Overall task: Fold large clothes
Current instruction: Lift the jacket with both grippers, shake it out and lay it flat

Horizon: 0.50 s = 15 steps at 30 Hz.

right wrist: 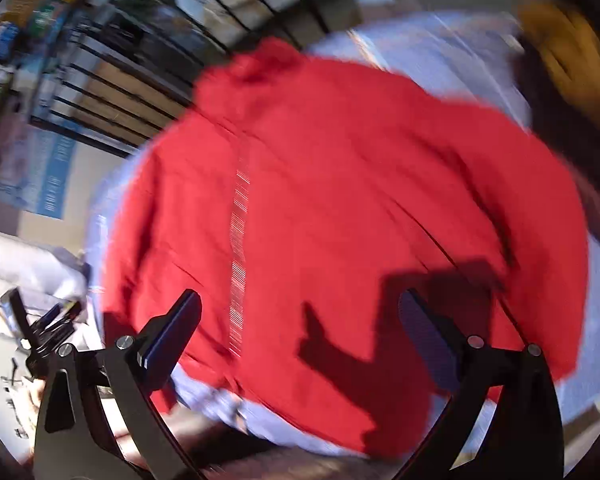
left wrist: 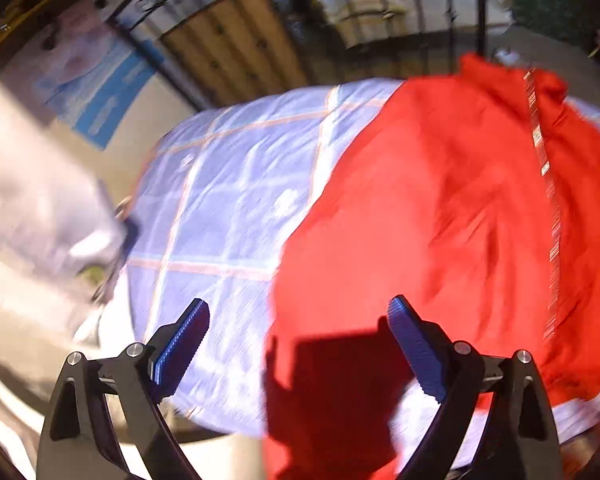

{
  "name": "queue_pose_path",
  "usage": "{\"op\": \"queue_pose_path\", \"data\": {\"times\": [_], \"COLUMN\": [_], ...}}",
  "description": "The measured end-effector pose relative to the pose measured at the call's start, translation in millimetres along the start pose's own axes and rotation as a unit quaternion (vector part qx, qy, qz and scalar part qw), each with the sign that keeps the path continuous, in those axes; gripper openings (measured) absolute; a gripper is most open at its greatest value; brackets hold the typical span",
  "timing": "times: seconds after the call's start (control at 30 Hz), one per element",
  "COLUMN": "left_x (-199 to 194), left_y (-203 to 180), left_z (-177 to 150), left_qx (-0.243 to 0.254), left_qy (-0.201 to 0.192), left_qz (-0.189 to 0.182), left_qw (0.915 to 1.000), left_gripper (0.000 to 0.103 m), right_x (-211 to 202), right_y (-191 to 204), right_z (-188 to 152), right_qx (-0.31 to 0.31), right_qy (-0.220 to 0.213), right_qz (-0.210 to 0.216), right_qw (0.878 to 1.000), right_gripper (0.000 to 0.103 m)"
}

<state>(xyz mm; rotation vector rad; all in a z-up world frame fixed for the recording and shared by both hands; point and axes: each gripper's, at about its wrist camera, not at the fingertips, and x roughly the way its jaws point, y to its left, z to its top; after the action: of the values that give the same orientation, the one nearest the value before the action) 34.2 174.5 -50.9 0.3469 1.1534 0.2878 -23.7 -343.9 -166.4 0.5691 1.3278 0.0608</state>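
Red jacket [right wrist: 340, 200] atop blue checked bedcover [left wrist: 228, 184].

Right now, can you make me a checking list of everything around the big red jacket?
Surface: bed cover, pale blue with checks, spread flat.
Job's things: red jacket lying spread on the cover, zipper running down its middle; not folded yet.
Clutter: grey cloth at the cover's left edge, blurred.
Grippers: left gripper open, nothing between its fingers; right gripper open above the jacket, empty.
Cables: nothing seen.
Surroundings: black metal rack, wooden panel, blue poster.
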Motion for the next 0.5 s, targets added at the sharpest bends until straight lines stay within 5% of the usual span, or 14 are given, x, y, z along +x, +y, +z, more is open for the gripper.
{"op": "queue_pose_path", "data": {"times": [0.1,0.2,0.27,0.3,0.47,0.5], "left_x": [17,21,8,5,52,65], "left_y": [28,46,43,32,-28,-35], "left_z": [-45,-62,-60,-63,-54,-58], "left_qx": [-0.034,-0.077,-0.094,-0.086,0.018,0.035], "left_qy": [0.017,0.049,0.032,0.022,0.050,0.059], "left_qz": [0.036,-0.010,-0.035,-0.035,0.034,0.052], "left_qw": [0.9986,0.9958,0.9944,0.9955,0.9980,0.9963], "left_gripper": [0.091,0.091,0.092,0.099,0.098,0.089], "right_x": [14,20,21,25,26,22], "right_y": [-44,-66,-56,-49,19,23], "right_z": [-37,-43,-30,-24,0,0], "right_qx": [0.029,0.078,0.102,0.106,0.075,0.069], "right_qy": [0.017,0.020,0.018,0.018,0.025,0.027], "right_qz": [-0.030,-0.023,-0.007,0.003,0.036,0.041], "right_qw": [0.999,0.996,0.995,0.994,0.996,0.996], "right_gripper": [0.098,0.098,0.098,0.098,0.098,0.098]}}
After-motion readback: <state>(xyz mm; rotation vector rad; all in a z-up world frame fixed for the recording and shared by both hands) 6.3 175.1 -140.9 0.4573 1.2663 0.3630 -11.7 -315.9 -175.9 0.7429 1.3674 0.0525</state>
